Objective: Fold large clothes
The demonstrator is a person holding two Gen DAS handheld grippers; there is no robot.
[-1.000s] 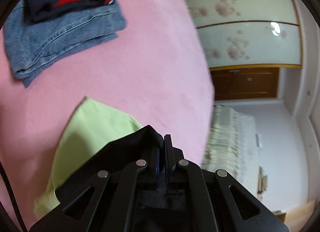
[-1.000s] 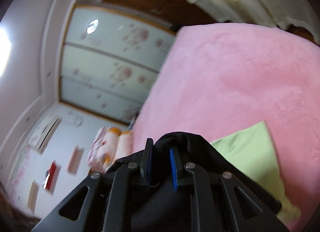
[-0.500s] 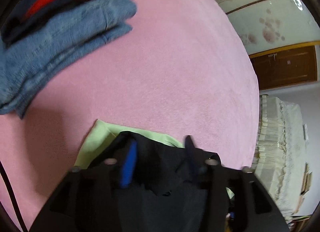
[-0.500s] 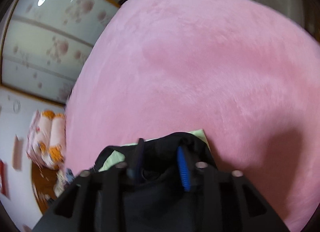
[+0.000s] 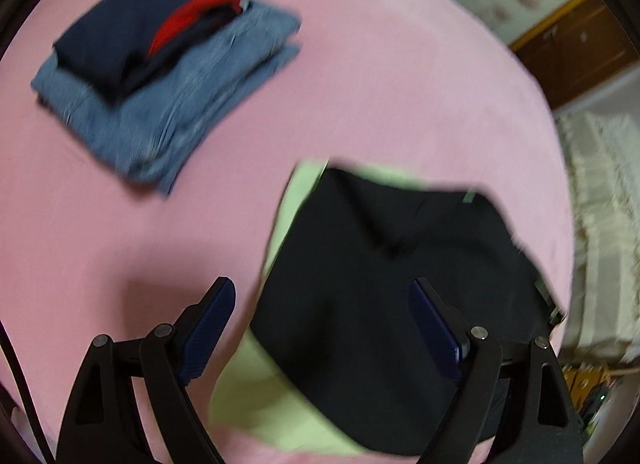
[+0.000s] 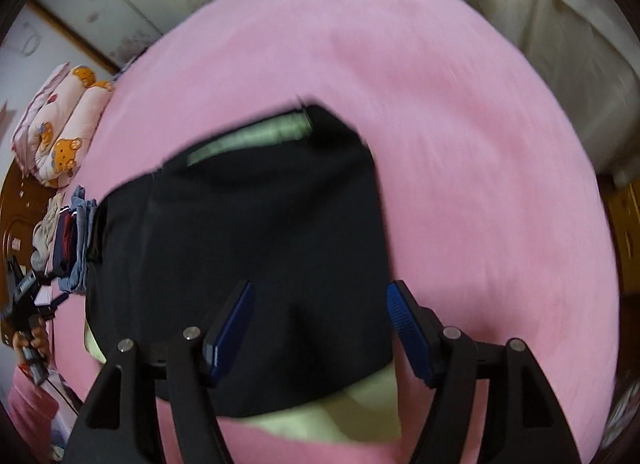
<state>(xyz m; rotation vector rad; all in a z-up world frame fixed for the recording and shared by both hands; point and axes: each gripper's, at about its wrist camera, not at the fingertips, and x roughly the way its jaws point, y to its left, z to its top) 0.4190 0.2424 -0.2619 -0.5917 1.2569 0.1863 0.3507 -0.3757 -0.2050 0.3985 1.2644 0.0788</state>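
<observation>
Your left gripper (image 5: 322,302) stands with jaws wide apart, having just been opening; nothing is pinched between the blue pads, and the black garment (image 5: 384,272) lies below and beyond them on the bed. Your right gripper (image 6: 320,304) is likewise spread, its jaws also just opened, pads clear of the cloth, which sits under and ahead of them.

The black garment (image 6: 256,224) lies folded and fairly flat on top of a light green garment (image 5: 276,396), whose edges stick out along the near side and the far left corner. Both rest on the pink bed cover (image 5: 400,84).

Well apart from them, toward the far left in the left wrist view, sits a stack: folded blue jeans (image 5: 180,112) underneath, a navy and red folded garment (image 5: 132,40) on top. The right wrist view shows a bear-print pillow (image 6: 60,132) at the bed's far left edge. Both views are motion-blurred.
</observation>
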